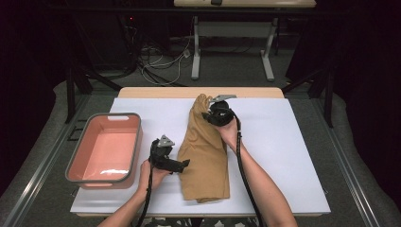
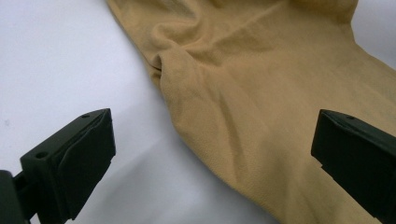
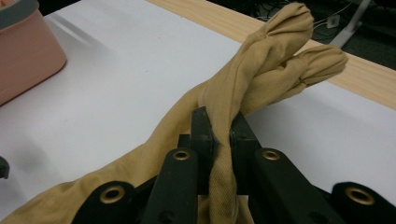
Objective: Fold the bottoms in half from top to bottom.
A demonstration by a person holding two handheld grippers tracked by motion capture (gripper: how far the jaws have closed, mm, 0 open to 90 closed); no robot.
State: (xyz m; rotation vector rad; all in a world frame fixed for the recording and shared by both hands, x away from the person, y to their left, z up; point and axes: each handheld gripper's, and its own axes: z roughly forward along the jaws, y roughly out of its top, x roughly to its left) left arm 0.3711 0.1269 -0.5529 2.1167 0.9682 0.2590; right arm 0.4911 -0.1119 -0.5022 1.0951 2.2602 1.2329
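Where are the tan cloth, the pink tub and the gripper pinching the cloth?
tan cloth point(image 1: 204, 158): high view, its flat middle.
pink tub point(image 1: 136, 142): high view, its grey right rim.
right gripper point(image 3: 219, 140): right gripper view, between the jaw tips shut on the cloth.

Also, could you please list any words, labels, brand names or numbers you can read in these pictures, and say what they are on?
None: no readable text in the pictures. The tan cloth, the pink tub, the white table top and both black claws, left claw and right claw, bear no visible lettering, label or number.
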